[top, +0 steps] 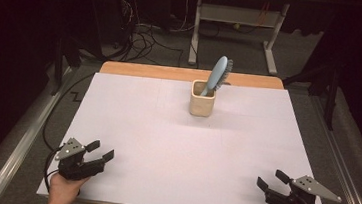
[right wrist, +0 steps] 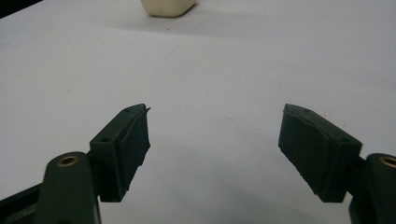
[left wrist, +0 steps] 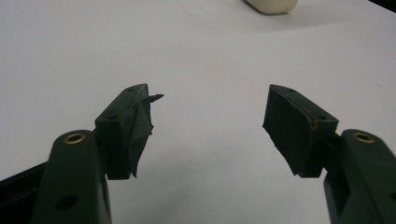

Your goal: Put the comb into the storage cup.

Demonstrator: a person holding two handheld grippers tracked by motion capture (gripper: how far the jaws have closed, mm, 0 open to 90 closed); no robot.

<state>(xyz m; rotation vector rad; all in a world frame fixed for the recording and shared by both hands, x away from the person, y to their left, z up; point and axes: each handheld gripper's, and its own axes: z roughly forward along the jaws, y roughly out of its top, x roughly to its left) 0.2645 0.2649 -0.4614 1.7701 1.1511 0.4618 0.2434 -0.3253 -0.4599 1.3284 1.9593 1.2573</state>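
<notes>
Resting at the near left corner of the white table (top: 164, 145): left gripper (top: 101, 151), sitting in a hand (top: 63, 187) coming in from the bottom edge, jaws spreading wide with nothing between them, aiming up and inward toward the middle of the sheet. Mirroring it at the near right corner: right gripper (top: 272, 180), likewise lying low by the table edge, jaws standing well apart and pinching nothing (bare white surface showing in the gap in both gripper views). Standing upright toward the far side, near the middle line and well apart from both grippers: cream cup (top: 203, 98), holding a light blue brush (top: 217, 73) leaning up and to the right, bristles pointing away past the rim. Peeking in at the top edge of the left gripper view, the cup's base (left wrist: 272, 5), and again at the top of the right gripper view (right wrist: 168, 7). Showing beyond the white sheet at the far edge: a strip of wooden tabletop (top: 147, 71).
</notes>
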